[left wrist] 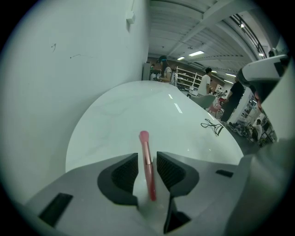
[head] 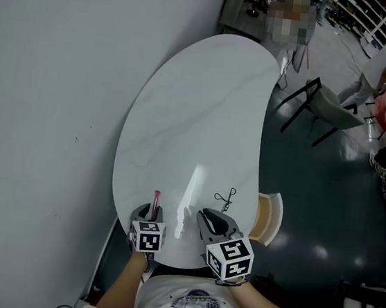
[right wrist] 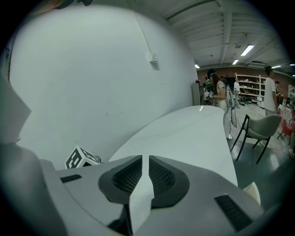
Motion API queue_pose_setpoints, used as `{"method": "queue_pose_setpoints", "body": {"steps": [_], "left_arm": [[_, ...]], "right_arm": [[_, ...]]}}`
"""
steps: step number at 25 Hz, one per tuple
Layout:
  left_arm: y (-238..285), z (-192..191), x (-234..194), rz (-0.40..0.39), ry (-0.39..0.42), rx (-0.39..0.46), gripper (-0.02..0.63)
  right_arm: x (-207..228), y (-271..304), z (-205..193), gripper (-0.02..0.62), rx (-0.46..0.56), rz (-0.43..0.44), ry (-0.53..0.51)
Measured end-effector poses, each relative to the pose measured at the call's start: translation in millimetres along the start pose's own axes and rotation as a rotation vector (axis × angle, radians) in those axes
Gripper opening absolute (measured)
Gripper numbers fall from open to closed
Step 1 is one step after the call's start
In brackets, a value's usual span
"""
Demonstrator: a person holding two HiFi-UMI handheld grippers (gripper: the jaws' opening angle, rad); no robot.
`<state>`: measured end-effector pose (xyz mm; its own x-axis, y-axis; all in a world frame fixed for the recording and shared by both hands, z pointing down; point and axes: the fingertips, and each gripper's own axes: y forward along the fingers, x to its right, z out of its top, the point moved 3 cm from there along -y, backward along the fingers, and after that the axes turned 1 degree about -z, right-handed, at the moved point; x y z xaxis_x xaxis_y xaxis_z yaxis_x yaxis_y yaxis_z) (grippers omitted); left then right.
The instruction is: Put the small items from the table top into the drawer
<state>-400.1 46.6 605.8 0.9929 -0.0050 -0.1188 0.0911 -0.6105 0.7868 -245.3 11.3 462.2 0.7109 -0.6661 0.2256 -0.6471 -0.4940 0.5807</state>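
A pink makeup brush (head: 155,202) lies near the front left edge of the white table (head: 198,109). My left gripper (head: 151,212) is lowered over it. In the left gripper view the brush (left wrist: 144,138) runs lengthwise between the fingers of that gripper (left wrist: 147,159), with a thin gap on each side, so the pads do not press on it. A black eyelash curler (head: 226,199) lies to the right on the table, also visible as the curler (left wrist: 212,125). My right gripper (head: 214,222) hovers over the front edge below the curler. Its jaws (right wrist: 145,161) stand almost together with nothing between them.
An open drawer (head: 271,219) with a pale wooden inside sticks out at the table's right side, just right of my right gripper. A plain wall (head: 46,97) borders the table on the left. A chair (head: 324,107) and people stand far off at the back right.
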Motion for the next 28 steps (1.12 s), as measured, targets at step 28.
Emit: {"method": "queue_pose_setpoints", "body": {"steps": [28], "left_arm": [[-24.3,20.0,-2.9,0.048,0.026,0.088,0.061]], "right_arm": [[8.7,-15.5,4.5,0.060,0.048,-0.001,0.038]]}}
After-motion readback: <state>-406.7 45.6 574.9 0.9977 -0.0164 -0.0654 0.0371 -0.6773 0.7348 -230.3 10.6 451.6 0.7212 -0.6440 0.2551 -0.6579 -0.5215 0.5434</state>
